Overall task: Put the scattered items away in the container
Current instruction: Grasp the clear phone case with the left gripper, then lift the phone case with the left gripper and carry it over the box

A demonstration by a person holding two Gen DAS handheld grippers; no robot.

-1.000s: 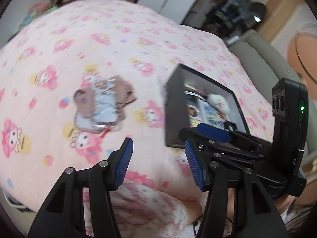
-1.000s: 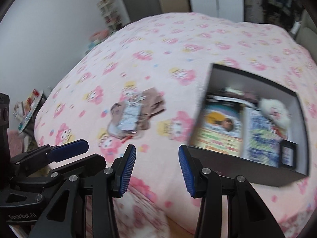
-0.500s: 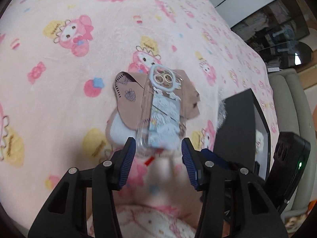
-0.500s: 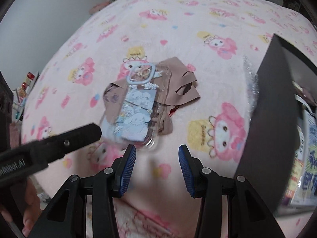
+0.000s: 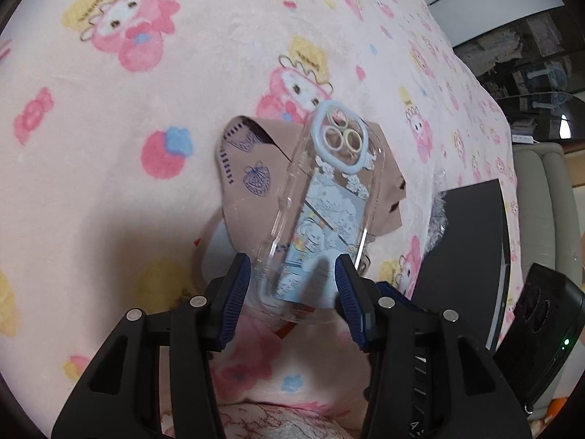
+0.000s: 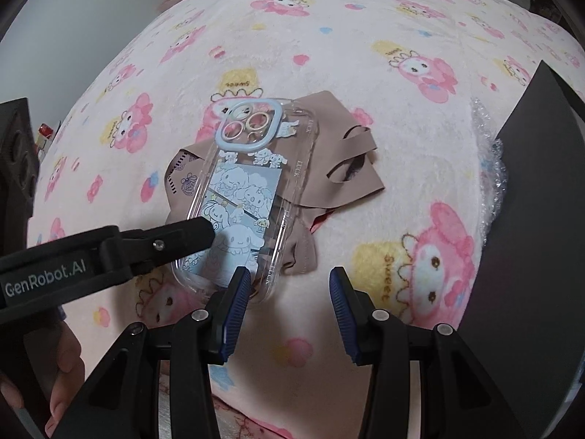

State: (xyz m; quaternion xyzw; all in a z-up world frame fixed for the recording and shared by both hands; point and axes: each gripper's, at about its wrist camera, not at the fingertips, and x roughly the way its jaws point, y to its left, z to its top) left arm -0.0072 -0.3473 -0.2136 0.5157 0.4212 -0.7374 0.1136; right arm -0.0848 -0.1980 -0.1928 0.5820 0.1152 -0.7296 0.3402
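Your left claw (image 5: 292,285) straddles the near end of the clear cartoon-printed phone case (image 5: 329,201) without pinching, while your right claw (image 6: 289,292) gapes empty beside it.

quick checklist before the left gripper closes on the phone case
1. Phone case bottom end sits between the left gripper pads: ok.
2. Pads pressing on the case: not ok, gaps show on both sides.
3. Case free of other things: not ok, it lies on the brown face mask.
4. Right gripper out of the way: ok, open and empty over the pink blanket.
5. Room in the black box: cannot tell, only its outer wall shows.
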